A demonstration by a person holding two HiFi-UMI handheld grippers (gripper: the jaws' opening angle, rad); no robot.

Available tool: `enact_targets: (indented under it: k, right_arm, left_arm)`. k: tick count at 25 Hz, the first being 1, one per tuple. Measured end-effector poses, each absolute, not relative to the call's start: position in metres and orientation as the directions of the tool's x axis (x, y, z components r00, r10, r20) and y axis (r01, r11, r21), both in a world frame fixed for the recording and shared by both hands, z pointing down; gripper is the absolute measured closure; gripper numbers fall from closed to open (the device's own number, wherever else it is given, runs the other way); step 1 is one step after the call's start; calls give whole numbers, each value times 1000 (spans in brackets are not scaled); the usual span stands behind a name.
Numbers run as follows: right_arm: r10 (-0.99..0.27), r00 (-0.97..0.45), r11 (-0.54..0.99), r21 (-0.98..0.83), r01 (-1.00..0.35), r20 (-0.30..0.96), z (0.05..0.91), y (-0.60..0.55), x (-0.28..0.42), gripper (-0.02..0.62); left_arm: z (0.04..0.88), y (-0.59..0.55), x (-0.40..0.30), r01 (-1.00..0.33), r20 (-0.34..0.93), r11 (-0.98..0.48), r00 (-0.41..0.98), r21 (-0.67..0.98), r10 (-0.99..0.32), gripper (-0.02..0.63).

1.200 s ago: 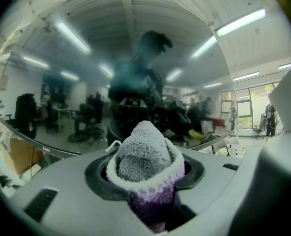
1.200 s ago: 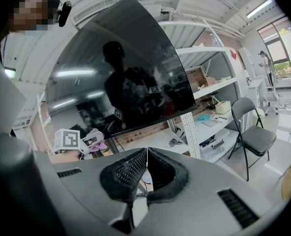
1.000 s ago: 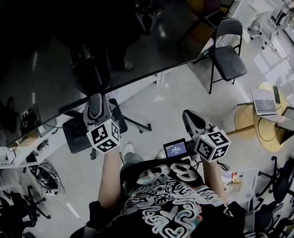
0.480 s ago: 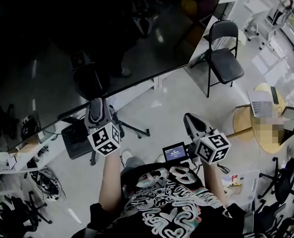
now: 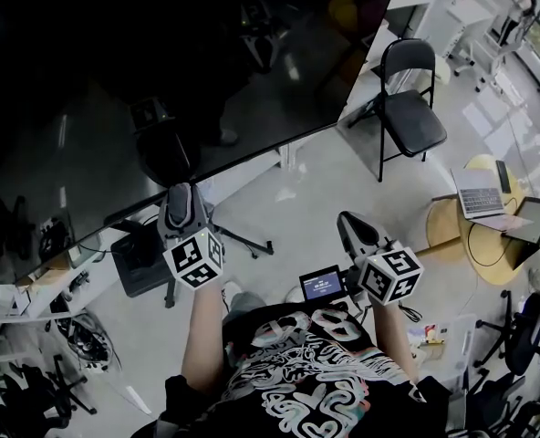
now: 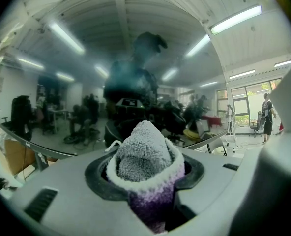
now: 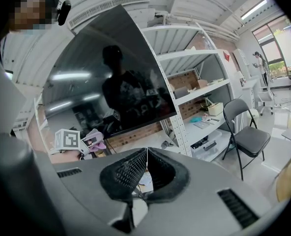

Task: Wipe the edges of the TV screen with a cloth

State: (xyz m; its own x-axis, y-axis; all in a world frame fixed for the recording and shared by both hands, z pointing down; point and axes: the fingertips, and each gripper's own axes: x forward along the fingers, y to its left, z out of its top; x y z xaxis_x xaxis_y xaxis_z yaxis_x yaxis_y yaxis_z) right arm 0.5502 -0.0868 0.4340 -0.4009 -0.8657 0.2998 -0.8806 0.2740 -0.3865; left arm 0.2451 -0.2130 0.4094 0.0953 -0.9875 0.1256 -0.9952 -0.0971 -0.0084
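Clamped shut on a wad of grey fleecy cloth point(image 6: 144, 154) at the jaws of the left gripper point(image 6: 145, 178), purple hem down in the gap, tuft poking out past the tips. Pointed straight at the dark TV screen point(image 6: 62, 92), glass filling most of the left gripper view and mirroring the room. Seen from the head view, sat just beside the screen's lower edge point(image 5: 252, 151), an edge slanting from lower left up to upper right. Could not tell whether cloth and glass touched.

Further right, shut on nothing at the jaws of the right gripper point(image 7: 146, 168), mesh pads meeting tip to tip. Hung well apart from the screen, low and to its right, above bare floor. Beyond that, at the far right, a black folding chair point(image 5: 407, 99) near the screen's corner.

Judged the left gripper far nearer the work; likely called for sliding the cloth along that slanted lower edge.
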Motion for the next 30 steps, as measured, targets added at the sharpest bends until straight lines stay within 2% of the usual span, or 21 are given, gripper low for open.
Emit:
enact_targets:
  k: [13,30]
  right_arm:
    - [-882,-364,237,-386,-891,299,432,-80,578,566]
    - [-911,-254,119,-383,-916,325,438,-65,611,566]
  left_arm:
    - [408,-219,290,-985,128,-170,166,-20,-978,400]
    - [409,-227,310,-978,132,-211,208,-5,-969,400]
